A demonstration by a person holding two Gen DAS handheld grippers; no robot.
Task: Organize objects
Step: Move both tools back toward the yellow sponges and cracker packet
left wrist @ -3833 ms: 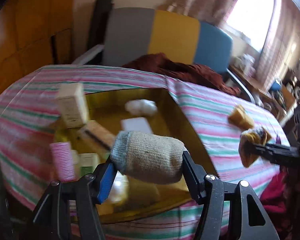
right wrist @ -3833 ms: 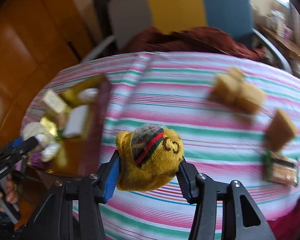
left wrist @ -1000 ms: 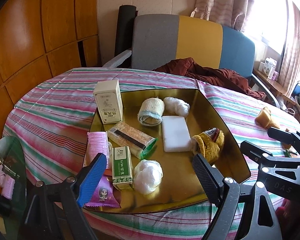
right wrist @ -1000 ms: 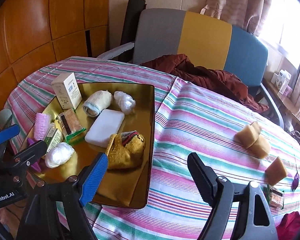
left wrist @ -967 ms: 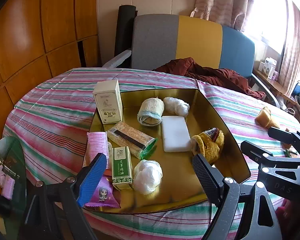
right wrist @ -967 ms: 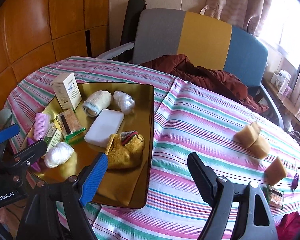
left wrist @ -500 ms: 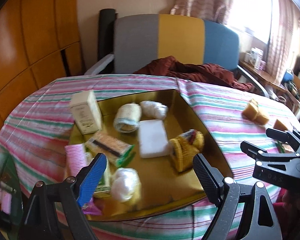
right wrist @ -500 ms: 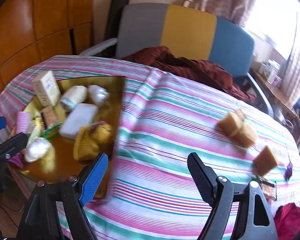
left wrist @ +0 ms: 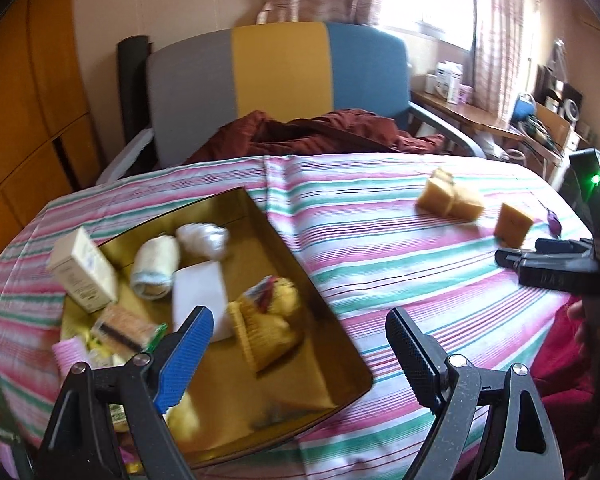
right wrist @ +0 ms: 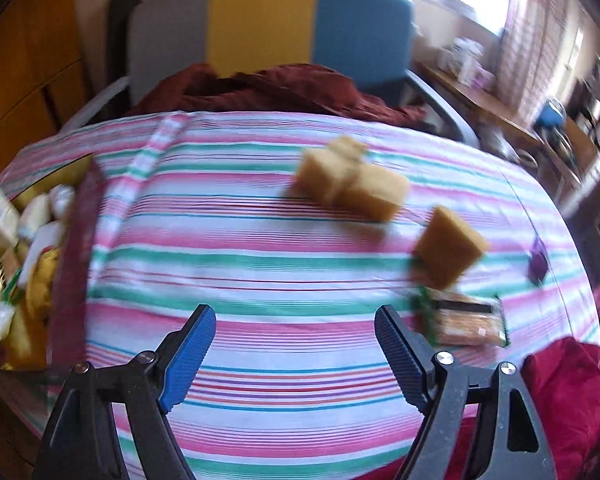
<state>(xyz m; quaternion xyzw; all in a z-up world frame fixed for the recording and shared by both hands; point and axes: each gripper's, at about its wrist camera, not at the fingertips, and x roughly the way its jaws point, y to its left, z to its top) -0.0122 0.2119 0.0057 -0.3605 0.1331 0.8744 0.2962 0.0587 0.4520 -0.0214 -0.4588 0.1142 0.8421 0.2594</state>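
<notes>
Both claws are empty and heading for the next pick. The left gripper (left wrist: pixel 296 352) hangs with its jaws wide apart above the near right corner of the gold tray (left wrist: pixel 332 320); the right gripper (right wrist: pixel 294 346) is just as wide, over bare striped cloth (right wrist: pixel 260 264) well to the right of the tray. The tray already holds a box, rolled socks, a white pad and the yellow sock (left wrist: pixel 268 312). Still outside it, far to its right, lie a pair of tan sponges (right wrist: pixel 348 184), a single sponge (right wrist: pixel 448 248) and, just nearer, what looks through the blur like a wrapped snack (right wrist: pixel 464 320). The next move probably calls for the right gripper to reach that cluster, straddle one piece and close.
</notes>
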